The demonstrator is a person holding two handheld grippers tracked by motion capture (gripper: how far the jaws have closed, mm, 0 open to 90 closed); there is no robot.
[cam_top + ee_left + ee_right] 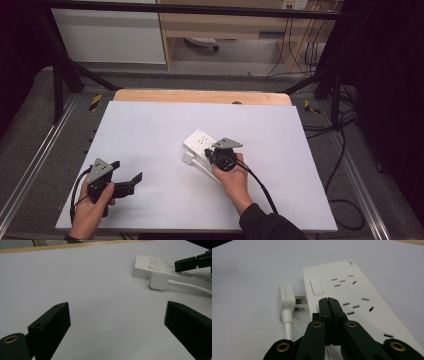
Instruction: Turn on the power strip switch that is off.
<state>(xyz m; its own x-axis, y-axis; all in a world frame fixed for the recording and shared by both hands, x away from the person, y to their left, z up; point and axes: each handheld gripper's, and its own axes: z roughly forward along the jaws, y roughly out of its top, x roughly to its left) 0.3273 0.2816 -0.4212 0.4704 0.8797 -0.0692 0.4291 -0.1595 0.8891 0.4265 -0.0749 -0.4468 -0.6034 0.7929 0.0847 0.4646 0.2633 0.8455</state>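
1. Broadly, you are at a white table [150,130] with a white power strip [199,141] lying flat near its middle, its sockets facing up.
2. Your right gripper [328,300] hangs just over the strip, jaws pressed together with nothing between them. Their tips sit above a rocker switch on the strip's face; whether they touch it cannot be told.
3. Your left gripper [127,182] rests well apart from the strip, toward the near left of the table, jaws spread wide and empty.
4. A white plug [285,299] lies on its side just beside the strip's edge, prongs pointing at the strip, its cord [287,327] trailing back toward you. It is left of the right gripper's tips and outside them.
5. Likely risk: pressing down with closed tips could slide the strip, since nothing braces it, and knock the plug away.
6. Likely risk: reaching for the plug with the jaws closed would only push it; they must spread first.
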